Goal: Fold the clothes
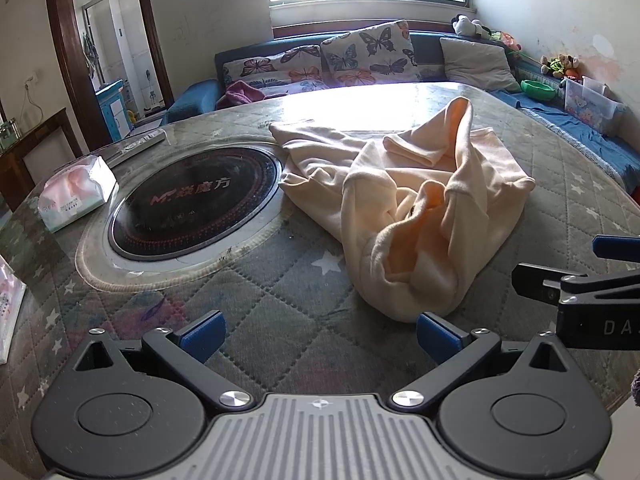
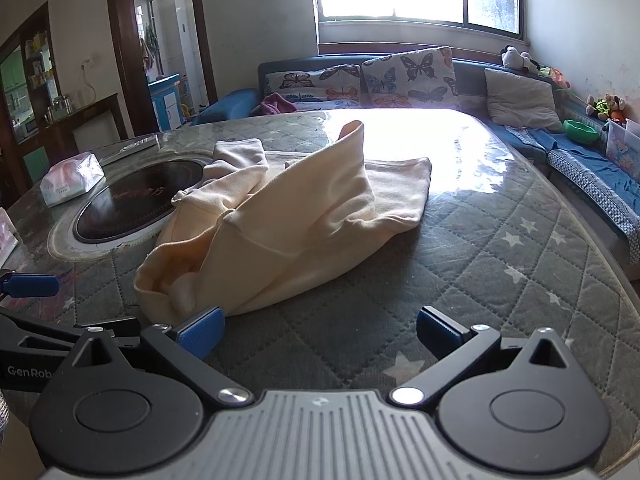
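Observation:
A cream-coloured garment [image 1: 408, 200] lies crumpled in a heap on the quilted star-pattern table cover [image 1: 280, 304]. It also shows in the right wrist view [image 2: 288, 216]. My left gripper [image 1: 318, 334] is open and empty, just short of the heap's near end. My right gripper [image 2: 318, 332] is open and empty, its left pad [image 2: 200, 330] close to the garment's near edge. The right gripper also shows in the left wrist view at the right edge [image 1: 592, 280]. The left gripper shows in the right wrist view at the left edge [image 2: 32, 286].
A round black induction cooktop [image 1: 196, 200] is set into the table left of the garment. A tissue pack [image 1: 76, 192] and a remote [image 1: 144, 142] lie beyond it. A sofa with butterfly cushions [image 1: 368, 54] stands behind the table.

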The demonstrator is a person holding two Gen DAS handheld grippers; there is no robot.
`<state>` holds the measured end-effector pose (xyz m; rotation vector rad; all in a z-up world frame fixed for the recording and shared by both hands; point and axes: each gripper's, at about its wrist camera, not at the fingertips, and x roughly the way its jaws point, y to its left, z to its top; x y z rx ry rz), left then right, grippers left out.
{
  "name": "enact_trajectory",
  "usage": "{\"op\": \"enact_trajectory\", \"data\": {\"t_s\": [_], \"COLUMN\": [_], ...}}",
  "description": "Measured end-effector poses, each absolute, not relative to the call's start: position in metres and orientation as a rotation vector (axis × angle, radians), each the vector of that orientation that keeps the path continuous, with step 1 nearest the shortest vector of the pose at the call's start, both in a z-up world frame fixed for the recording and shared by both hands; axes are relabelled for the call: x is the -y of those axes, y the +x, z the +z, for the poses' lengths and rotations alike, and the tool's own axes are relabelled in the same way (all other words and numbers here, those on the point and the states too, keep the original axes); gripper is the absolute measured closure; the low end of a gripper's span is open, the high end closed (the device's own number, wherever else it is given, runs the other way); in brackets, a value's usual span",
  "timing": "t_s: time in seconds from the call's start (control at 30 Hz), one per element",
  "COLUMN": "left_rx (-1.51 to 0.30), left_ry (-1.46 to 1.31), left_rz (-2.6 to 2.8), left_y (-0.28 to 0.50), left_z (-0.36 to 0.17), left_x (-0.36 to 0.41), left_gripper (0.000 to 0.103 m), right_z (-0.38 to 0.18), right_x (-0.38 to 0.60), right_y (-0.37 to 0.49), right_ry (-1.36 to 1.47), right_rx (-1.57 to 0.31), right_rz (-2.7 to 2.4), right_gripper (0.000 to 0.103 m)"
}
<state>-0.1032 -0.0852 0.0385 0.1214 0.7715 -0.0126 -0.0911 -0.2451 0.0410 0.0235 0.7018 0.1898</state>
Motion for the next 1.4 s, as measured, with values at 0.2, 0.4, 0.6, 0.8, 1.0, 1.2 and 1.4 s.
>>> {"op": "enact_trajectory", "data": {"t_s": [0.2,0.4,0.6,0.8,1.0,1.2,1.4], "left_rx": [-0.772,-0.768,-0.764,-0.759,-0.732,-0.732,-0.753], "left_ry": [0.126,0.128,0.126,0.109,0.095,0.066,0.039], "left_rz": [-0.013,-0.021,-0.03,-0.048,-0.049,-0.022,-0.005], "left_y": [-0.096,-0.089,-0.081,-0.071,-0.06,-0.045,-0.037], "left_z": [0.041,0.045,0.051,0.057,0.066,0.068,0.06], "left_x": [0.083,0.082,0.079,0.074,0.066,0.053,0.04], "left_gripper": [0.0,0.0,0.0,0.0,0.0,0.0,0.0], "right_z": [0.042,0.046,0.051,0.06,0.076,0.09,0.086], "right_x": [0.242,0.242,0.24,0.241,0.246,0.25,0.244], "right_y": [-0.086,-0.081,-0.071,-0.057,-0.035,0.004,0.061], "right_ry": [0.019,0.021,0.008,-0.003,-0.024,-0.068,-0.145], "right_rx": [-0.704,-0.7,-0.691,-0.672,-0.627,-0.587,-0.629], "right_rz": [0.199,0.209,0.229,0.242,0.254,0.251,0.254], "right_gripper": [0.0,0.0,0.0,0.0,0.0,0.0,0.007]}}
